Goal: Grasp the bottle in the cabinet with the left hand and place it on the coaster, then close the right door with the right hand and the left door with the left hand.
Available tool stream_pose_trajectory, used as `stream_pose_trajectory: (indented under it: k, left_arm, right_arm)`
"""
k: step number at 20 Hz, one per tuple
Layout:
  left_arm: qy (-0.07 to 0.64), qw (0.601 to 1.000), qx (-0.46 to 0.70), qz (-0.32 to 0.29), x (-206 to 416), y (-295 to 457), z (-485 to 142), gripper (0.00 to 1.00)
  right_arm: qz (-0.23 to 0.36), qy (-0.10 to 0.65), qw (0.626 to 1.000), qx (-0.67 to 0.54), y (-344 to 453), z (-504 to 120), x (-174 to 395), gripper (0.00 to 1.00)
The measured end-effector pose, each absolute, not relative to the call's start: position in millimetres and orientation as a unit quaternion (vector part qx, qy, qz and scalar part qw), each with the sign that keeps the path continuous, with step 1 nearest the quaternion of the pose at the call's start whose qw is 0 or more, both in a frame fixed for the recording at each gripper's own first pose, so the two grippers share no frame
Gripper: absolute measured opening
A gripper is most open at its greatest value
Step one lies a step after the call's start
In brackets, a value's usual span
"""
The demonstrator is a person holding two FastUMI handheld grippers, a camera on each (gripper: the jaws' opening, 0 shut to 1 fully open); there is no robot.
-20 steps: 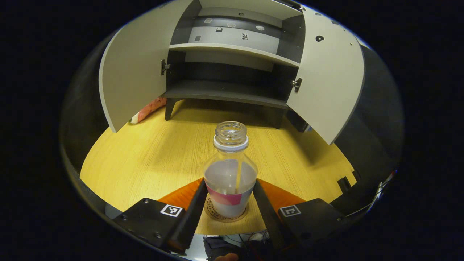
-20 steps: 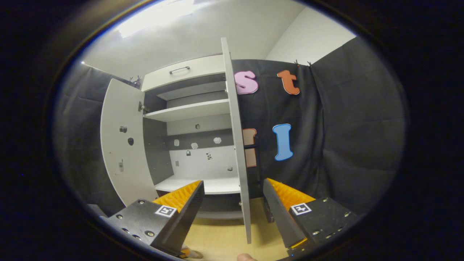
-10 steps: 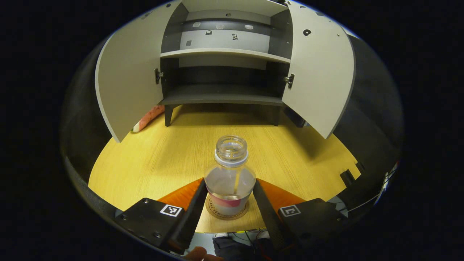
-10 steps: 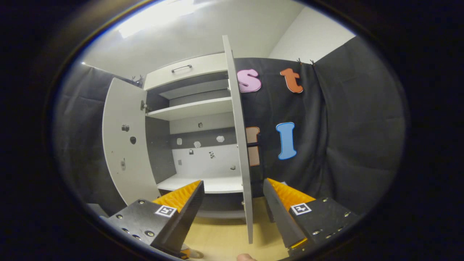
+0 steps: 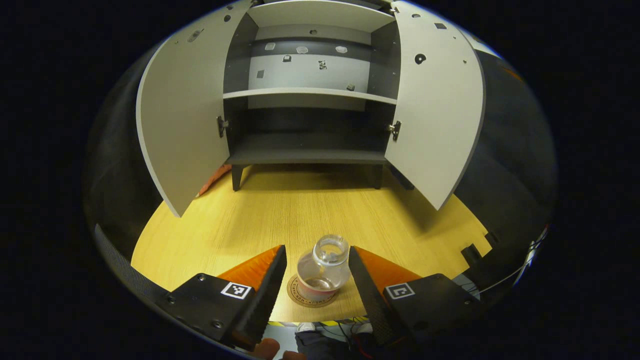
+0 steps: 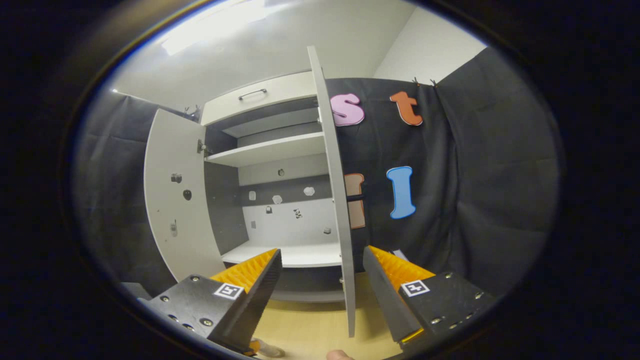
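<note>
So, quick rundown of that moment:

Bottle: the clear, capless plastic bottle (image 5: pixel 323 268) stood upright on the round coaster (image 5: pixel 306 299), low in the middle of the left gripper view, near the front edge of the wooden tabletop (image 5: pixel 300 210).

Left gripper: the left gripper (image 5: pixel 314 280) was spread wide, fingers on either side of the bottle with a gap on both sides, so it had let go and wasn't touching it.

Cabinet: the cabinet (image 5: pixel 310 90) sat at the top of the left gripper view with shelves bare.

Doors: left door (image 5: pixel 182 120) and right door (image 5: pixel 435 110) both hung wide open.

Right gripper: the right gripper (image 6: pixel 322 277) was parted too, gripping nothing. In the right gripper view the right door's edge (image 6: pixel 336 200) ran down the middle of the frame and ended between the two fingers. Couldn't tell if either finger touched it.

Left door again: at the left of the right gripper view (image 6: pixel 172 200), swung open.
</note>
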State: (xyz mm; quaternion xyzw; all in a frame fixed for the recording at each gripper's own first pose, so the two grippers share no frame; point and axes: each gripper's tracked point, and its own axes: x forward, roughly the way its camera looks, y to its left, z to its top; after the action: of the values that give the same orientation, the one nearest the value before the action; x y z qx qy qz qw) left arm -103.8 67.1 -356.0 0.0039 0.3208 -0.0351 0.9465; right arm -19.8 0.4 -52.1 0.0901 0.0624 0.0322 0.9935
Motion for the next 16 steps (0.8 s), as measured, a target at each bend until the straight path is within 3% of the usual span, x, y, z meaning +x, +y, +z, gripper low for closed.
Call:
stream_pose_trajectory:
  k: [7, 12, 15, 16]
  left_arm:
    - [0.249, 0.967, 0.013, -0.050, -70, 48, -273, 0.78]
    - [0.135, 0.990, 0.013, -0.035, -24, 44, -164, 0.78]
    - [0.074, 0.997, -0.001, -0.021, -6, 47, -106, 0.97]
    - [0.061, 0.998, -0.009, -0.017, -2, 49, -92, 0.98]
  right_arm:
    - [0.028, 0.059, 0.994, 0.088, -2, -51, -16, 0.98]
    - [0.021, 0.055, 0.995, 0.079, -5, -51, -13, 0.96]
    - [0.018, 0.054, 0.995, 0.080, -6, -50, -12, 0.99]
    - [0.016, 0.052, 0.995, 0.080, -7, -49, -12, 0.96]
